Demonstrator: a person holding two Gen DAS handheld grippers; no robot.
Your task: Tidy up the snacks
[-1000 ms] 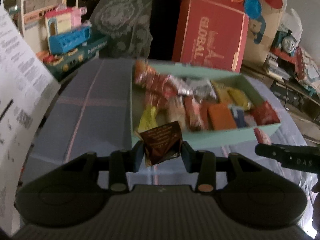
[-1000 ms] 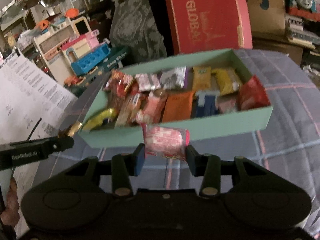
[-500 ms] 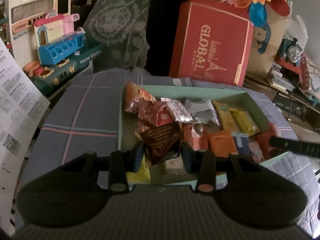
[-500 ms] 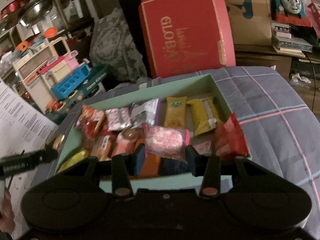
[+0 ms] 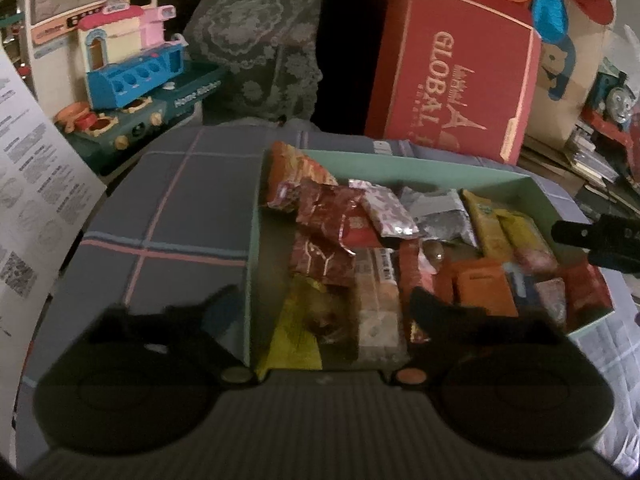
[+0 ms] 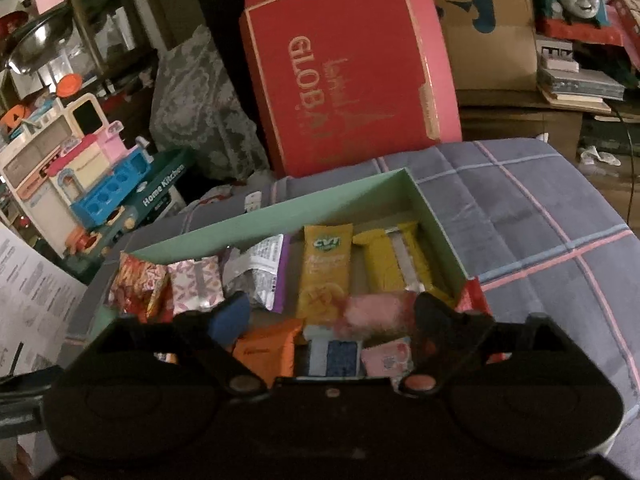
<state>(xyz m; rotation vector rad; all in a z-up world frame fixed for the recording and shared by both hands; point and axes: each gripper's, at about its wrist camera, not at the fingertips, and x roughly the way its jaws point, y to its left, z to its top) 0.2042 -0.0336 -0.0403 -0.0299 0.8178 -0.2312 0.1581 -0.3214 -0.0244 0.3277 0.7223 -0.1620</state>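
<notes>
Packets (image 6: 324,276) lying loose in box (image 5: 400,162), likely light, crinkly, slippery, best pinched mid-body; pink one (image 6: 376,312) dropping free at twelve o'clock of right gripper (image 6: 324,312), both it and left gripper (image 5: 324,304) opening, nothing gripped.

Pale green open box (image 5: 400,160), shallow and rectangular, sitting flat on a plaid cloth, crowded with wrapped snacks lying mostly flat. Along the far wall: an orange-red foil packet (image 6: 138,286) tilted against the corner, a pink-and-white patterned packet (image 6: 196,284), a silver pouch with a purple edge (image 6: 260,274), an orange-yellow mango bar (image 6: 325,270) and a yellow bar (image 6: 394,262) side by side. Nearer: an orange sachet (image 6: 270,346), a blue one (image 6: 340,356), a small pink one (image 6: 388,360). Above these, a blurred pink-and-red packet (image 6: 374,312), possibly mid-fall. At the other end, a dark red crinkled wrapper (image 5: 322,258) over a yellow packet (image 5: 298,332).
</notes>
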